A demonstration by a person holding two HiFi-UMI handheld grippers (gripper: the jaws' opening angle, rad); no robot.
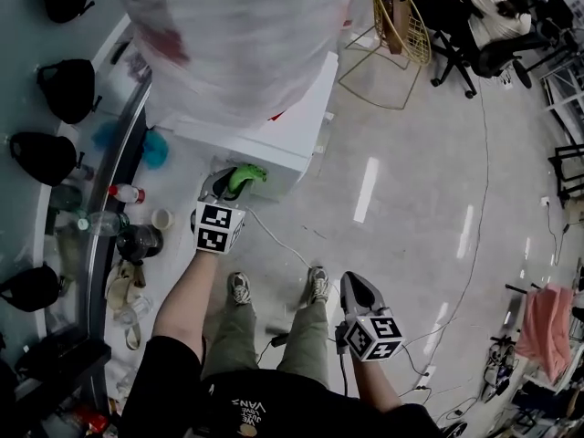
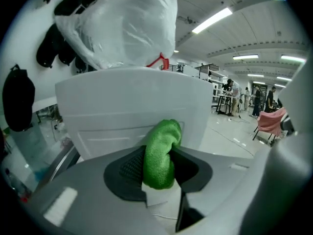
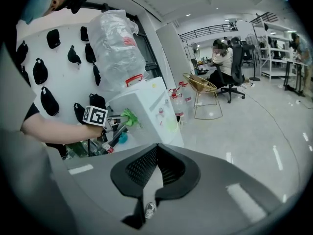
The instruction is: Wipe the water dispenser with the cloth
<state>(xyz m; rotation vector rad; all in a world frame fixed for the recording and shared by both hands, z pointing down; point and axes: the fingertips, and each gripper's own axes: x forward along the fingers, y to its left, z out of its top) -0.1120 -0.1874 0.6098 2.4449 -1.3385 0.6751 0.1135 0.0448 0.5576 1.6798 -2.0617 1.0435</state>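
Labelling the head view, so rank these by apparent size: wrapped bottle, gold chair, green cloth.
1. wrapped bottle: largest, though nearest the camera
2. gold chair
3. green cloth: smallest, held in the left hand-held gripper

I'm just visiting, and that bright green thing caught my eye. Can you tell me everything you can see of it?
It is a green cloth, fuzzy like microfibre and bunched into a thick roll. The left claw is shut on its lower part, so it stands up between the jaws. Its rounded free end bends forward and appears to press on the white front panel of the water dispenser. It looks clean, with no visible stains.
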